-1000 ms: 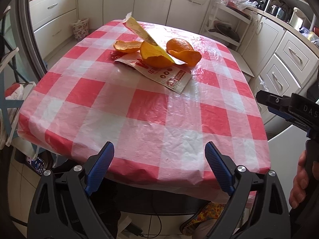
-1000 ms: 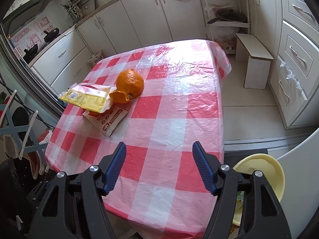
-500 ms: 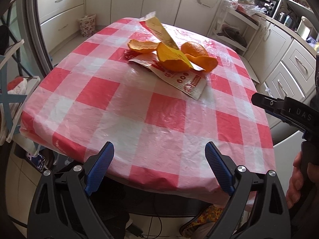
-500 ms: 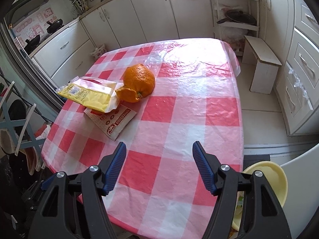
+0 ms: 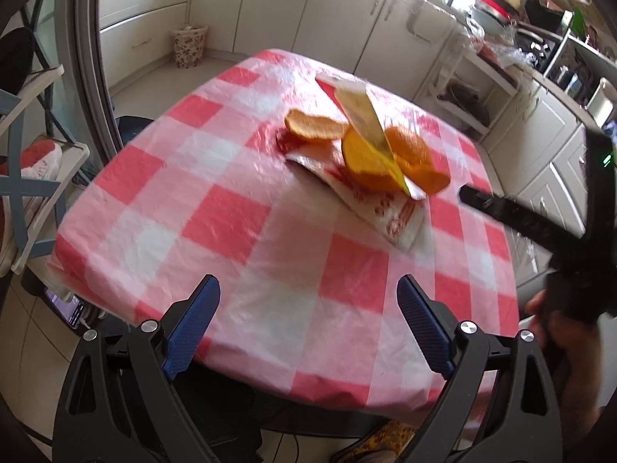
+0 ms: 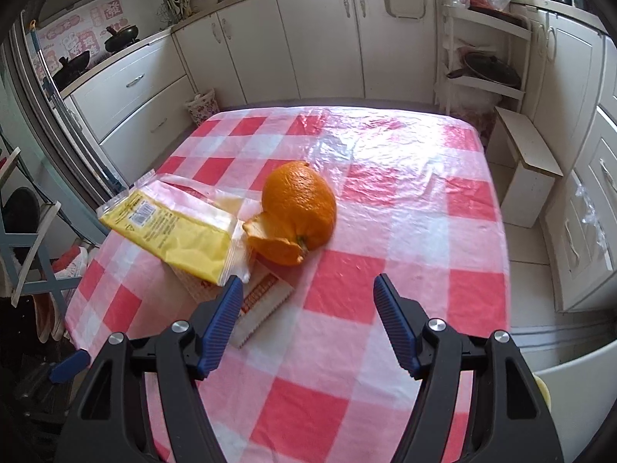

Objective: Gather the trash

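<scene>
Left wrist view: the left tongs (image 5: 304,324) hang with their jaws spread wide and nothing between them, above the near edge of the counter (image 5: 216,216) with its red-and-white checked cover. Half a second ago they stood further back; the trash heap now lies closer ahead and slightly right of their line, though well apart from the tips. The heap holds loose orange peel (image 5: 314,128) at its far left, the yellow wrapper (image 5: 366,123) propped on the peel halves (image 5: 370,166), and the red-and-white wrapper (image 5: 389,216) flat underneath. That flat wrapper's long axis runs from far left to near right, its near corner pointing toward the right finger. The right tongs' black body (image 5: 513,220) enters from the right, level with the heap.

Right wrist view: the right tongs (image 6: 306,301) are also wide open and empty, and have advanced markedly: the left fingertip (image 6: 231,297) now sits just beside the yellow wrapper (image 6: 173,231) and over the red-and-white wrapper (image 6: 262,301). The yellow wrapper's long axis slants from far left toward that fingertip. The orange peel dome (image 6: 299,208) lies straight ahead, between the fingers' lines. Judging by this, the right tongs are approaching for a first pick; nothing is collected yet.
</scene>
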